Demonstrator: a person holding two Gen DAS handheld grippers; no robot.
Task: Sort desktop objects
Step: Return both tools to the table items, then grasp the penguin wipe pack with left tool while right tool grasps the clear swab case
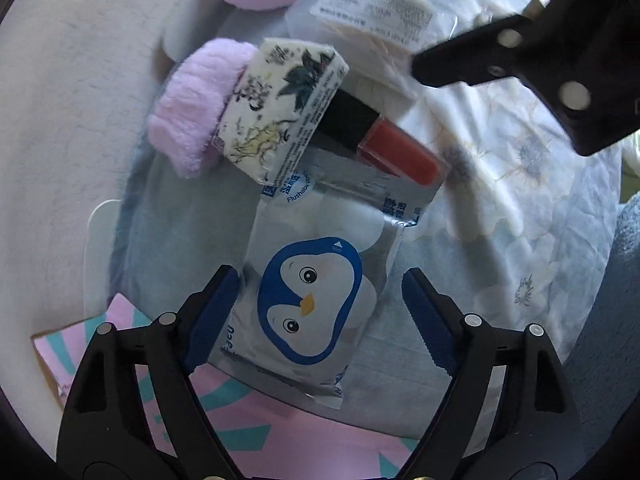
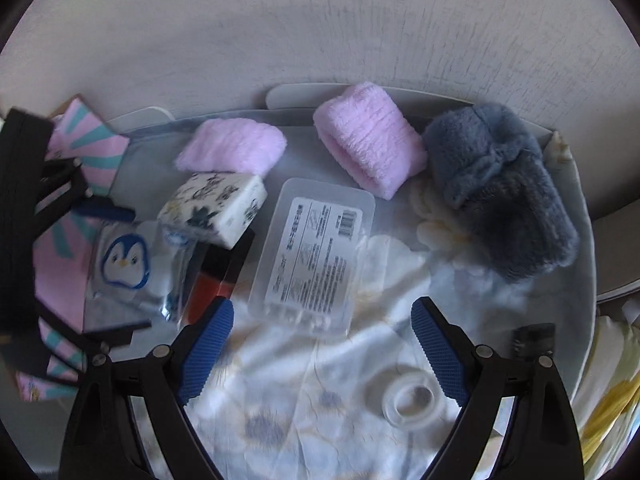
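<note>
My left gripper [image 1: 320, 312] is open, its blue pads on either side of a penguin wet-wipe packet [image 1: 312, 300] that lies on the floral cloth. Above it lie a printed tissue pack [image 1: 276, 108], a red and black lipstick box [image 1: 384, 140] and a pink fluffy cuff [image 1: 192, 120]. My right gripper [image 2: 320, 340] is open and empty above the cloth, just below a clear plastic case [image 2: 316, 248]. The right wrist view also shows the penguin packet [image 2: 124, 264], the tissue pack [image 2: 216, 208], two pink cuffs [image 2: 232, 146] [image 2: 368, 136] and a grey fluffy cuff [image 2: 504, 188].
A clear tape roll [image 2: 412, 400] lies by my right finger, and a small black item [image 2: 534, 340] is at the right edge. A pink and teal patterned box [image 1: 248, 424] sits below the left gripper. A pale wall [image 2: 320, 32] is behind. The other gripper [image 1: 540, 60] shows at upper right.
</note>
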